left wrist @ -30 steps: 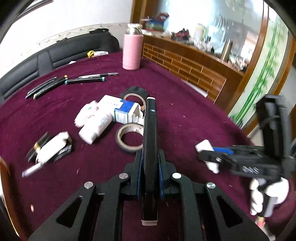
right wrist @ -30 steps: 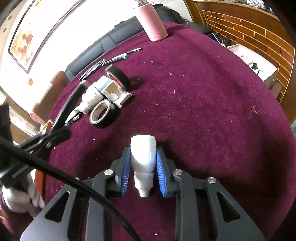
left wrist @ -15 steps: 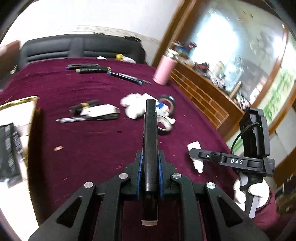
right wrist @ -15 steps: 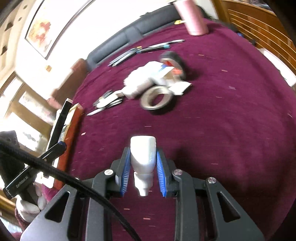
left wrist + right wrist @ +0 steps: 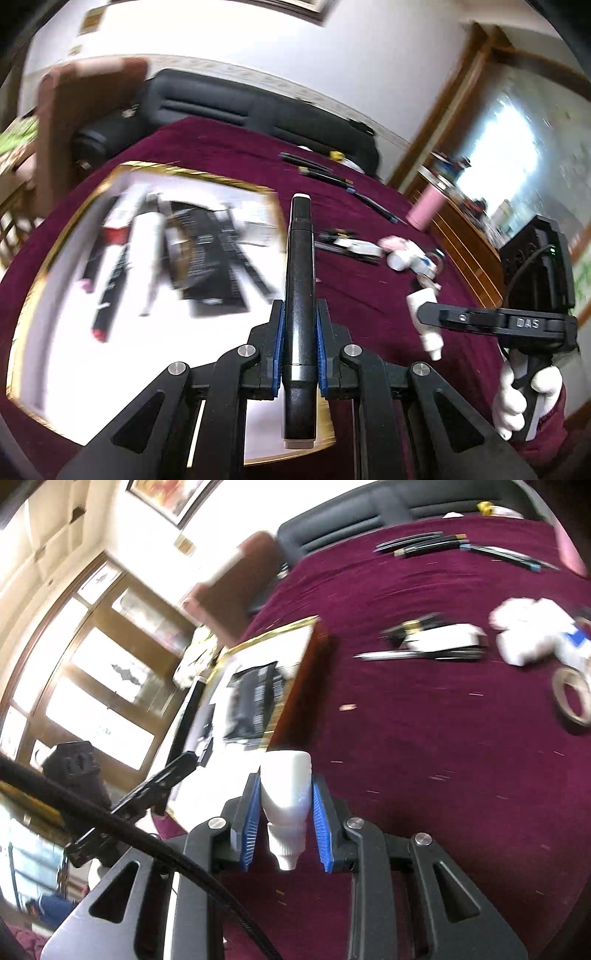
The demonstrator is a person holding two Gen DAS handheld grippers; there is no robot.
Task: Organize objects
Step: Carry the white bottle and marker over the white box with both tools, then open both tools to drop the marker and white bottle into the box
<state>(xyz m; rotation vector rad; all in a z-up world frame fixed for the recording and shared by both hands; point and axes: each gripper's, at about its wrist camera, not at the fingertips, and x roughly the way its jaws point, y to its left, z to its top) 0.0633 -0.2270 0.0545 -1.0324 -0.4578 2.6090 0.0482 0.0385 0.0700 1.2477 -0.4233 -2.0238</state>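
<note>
Left gripper (image 5: pixel 299 343) is clamped on a long black marker (image 5: pixel 300 280), blue pads pressed to both sides of the barrel, the marker's white-tipped end pointing forward and its butt sticking back between the arms. The marker hangs above the near right edge of a gold-rimmed tray (image 5: pixel 192 170) with a white floor, which sits on the table (image 5: pixel 369 295) covered in dark red cloth. Inside the tray lie several dark pens and a black printed packet, all motion-blurred; exact count cannot be told. Right gripper (image 5: pixel 284 808) is closed on a small white squeeze bottle (image 5: pixel 286 794), nozzle toward the camera, flat end forward. In the left wrist view the bottle (image 5: pixel 424 317) hangs over the cloth to the right of the tray, apart from it. In the right wrist view the tray (image 5: pixel 273 635) lies ahead and left of the bottle. Farther out on the cloth: a row of pens (image 5: pixel 325 173), a white box with black pens (image 5: pixel 439 638), white packets (image 5: pixel 524 635), a tape roll (image 5: pixel 572 698), and a pink flask (image 5: pixel 424 210) near the far edge.
</note>
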